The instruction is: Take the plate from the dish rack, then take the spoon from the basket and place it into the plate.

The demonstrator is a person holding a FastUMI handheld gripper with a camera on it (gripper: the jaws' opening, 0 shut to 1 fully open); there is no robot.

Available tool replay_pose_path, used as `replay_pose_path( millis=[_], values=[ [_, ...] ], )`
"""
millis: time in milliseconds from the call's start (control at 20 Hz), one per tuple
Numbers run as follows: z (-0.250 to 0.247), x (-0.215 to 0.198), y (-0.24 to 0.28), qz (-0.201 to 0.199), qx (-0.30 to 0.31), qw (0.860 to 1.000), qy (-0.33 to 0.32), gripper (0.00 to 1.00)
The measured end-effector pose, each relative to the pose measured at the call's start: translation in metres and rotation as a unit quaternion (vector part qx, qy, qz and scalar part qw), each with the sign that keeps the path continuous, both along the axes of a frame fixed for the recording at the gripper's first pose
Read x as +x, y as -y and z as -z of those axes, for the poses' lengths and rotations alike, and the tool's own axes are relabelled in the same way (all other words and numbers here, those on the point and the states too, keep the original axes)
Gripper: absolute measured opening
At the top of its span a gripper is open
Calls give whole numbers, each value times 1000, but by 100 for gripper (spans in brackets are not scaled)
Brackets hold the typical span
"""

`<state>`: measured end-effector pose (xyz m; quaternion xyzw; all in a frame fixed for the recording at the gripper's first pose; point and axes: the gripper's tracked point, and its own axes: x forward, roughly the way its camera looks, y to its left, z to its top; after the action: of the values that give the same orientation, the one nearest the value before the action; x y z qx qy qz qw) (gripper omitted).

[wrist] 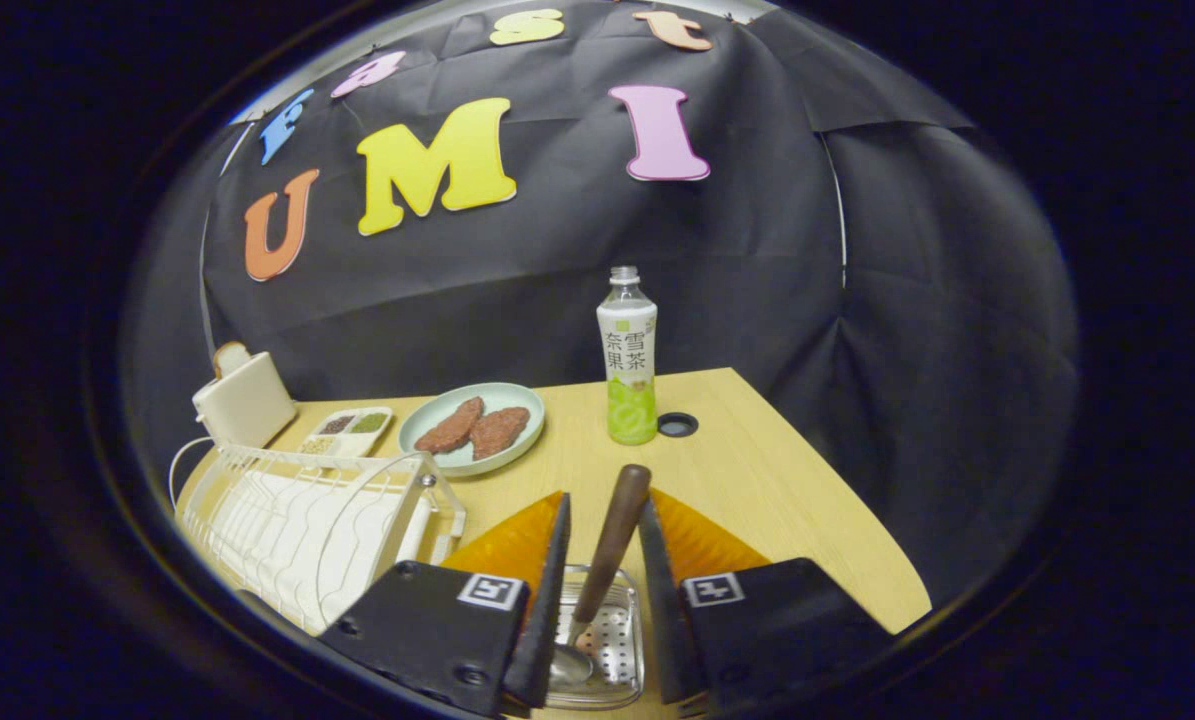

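- One big wooden table (757, 480) fills the middle of the frame; the white dish rack (297, 525) sits at lower left.
- The green plate (472, 428) lies flat on the table, mid-left, with two brown patties on it, so I judge step one done.
- The clear basket (607, 650) sits at the bottom, between the fingers.
- The spoon (607, 560) stands in it, handle up and leaning right, bowl down.
- The gripper (605, 530) is partly open around the handle; I cannot tell if it touches. The spoon is not yet out of the basket or in the plate.
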<state>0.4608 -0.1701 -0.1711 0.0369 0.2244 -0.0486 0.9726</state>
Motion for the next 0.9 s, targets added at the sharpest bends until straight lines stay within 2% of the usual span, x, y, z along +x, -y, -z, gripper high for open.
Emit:
replay_pose_path(
  millis=[100,450,700,900],
  values=[
    [-1,1,-8,-6,7,1000,0,24],
    [-31,-15,-20,2,-3,999,34,15],
    [-92,-43,-23,13,-43,994,100,14],
    [-138,-85,-42,8,-20,991,133,14]
  ],
)
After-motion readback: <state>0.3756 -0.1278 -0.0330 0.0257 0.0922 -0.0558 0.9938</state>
